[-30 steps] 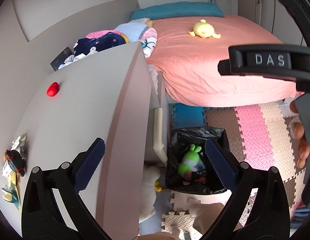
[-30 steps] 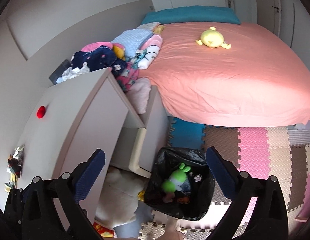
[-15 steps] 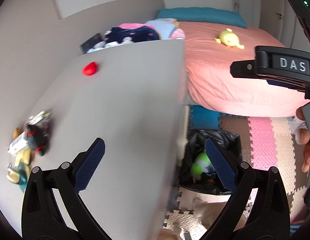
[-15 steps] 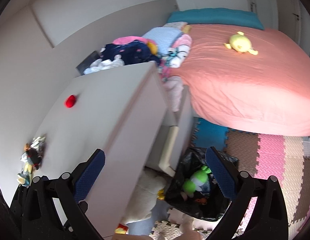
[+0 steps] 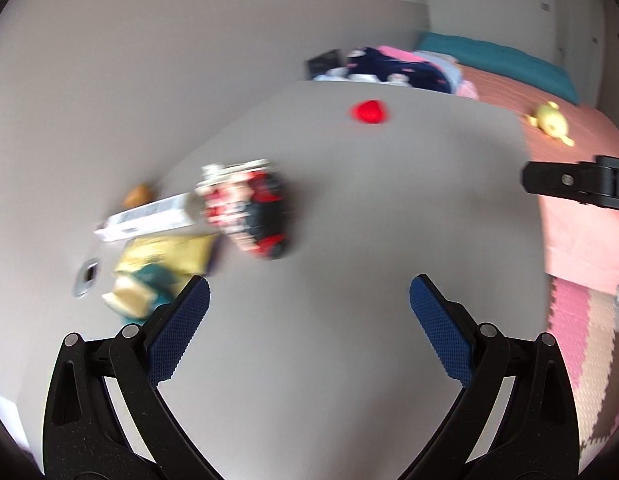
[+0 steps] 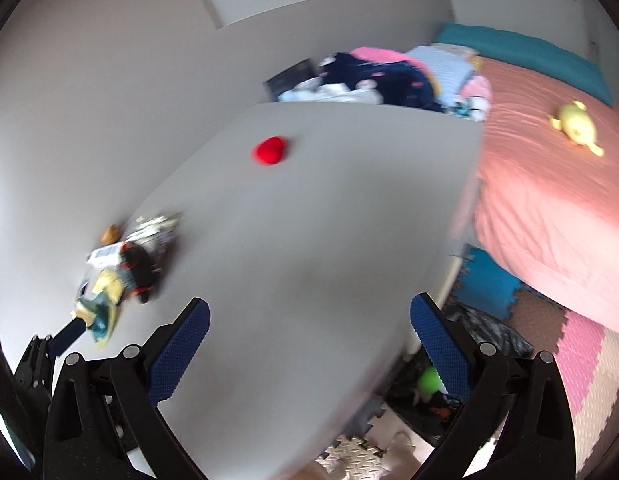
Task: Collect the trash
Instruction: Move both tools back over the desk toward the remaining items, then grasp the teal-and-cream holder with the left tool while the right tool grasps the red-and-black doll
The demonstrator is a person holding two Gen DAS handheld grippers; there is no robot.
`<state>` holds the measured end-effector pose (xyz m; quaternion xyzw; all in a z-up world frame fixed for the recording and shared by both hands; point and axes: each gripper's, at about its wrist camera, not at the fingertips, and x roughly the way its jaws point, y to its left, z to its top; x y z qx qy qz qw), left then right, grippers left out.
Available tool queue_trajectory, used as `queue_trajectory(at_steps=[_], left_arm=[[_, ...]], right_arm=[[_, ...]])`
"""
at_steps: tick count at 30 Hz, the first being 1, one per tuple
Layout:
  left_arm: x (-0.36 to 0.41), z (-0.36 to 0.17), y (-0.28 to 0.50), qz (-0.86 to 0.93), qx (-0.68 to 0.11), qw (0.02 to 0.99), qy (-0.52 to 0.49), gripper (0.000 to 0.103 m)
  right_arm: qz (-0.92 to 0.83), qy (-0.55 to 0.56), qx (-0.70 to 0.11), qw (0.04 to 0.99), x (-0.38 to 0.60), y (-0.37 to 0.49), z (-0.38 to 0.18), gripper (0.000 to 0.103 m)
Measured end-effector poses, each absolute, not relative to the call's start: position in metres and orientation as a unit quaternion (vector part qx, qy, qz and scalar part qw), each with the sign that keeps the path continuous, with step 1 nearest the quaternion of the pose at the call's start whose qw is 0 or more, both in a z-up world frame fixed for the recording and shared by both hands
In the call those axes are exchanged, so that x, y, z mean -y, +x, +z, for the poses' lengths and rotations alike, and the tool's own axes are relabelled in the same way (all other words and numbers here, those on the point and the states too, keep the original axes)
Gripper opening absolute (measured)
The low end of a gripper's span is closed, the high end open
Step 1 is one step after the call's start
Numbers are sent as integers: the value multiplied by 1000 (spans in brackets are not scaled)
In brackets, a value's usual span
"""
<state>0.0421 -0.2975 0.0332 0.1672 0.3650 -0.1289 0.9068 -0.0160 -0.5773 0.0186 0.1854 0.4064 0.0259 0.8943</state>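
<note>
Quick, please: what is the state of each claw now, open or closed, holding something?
Left claw: open, holding nothing, above the desk.
Right claw: open, holding nothing.

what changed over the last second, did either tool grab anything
Both tools swung left, away from the trash bin and over the desk. The litter pile now sits just ahead of the left tool; the bin is out of that view. Nothing was grabbed: the left tool and right tool stay open and empty. The red object and the pile have not moved.
</note>
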Motion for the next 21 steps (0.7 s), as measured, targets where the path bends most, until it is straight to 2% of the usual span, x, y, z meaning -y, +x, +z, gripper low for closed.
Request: queue_trajectory(at_steps=[9,19,21], left_arm=[[203,30,86,-62,-379,915,122,97],[172,14,113,-71,-382,915,111,97],[173,11,114,-77,-381,914,114,94]], right_arm=[[82,156,-423,889,510,12,20,100],[124,150,-434,880,453,46,20,98],[132,141,-435,879,440,55,21,97]])
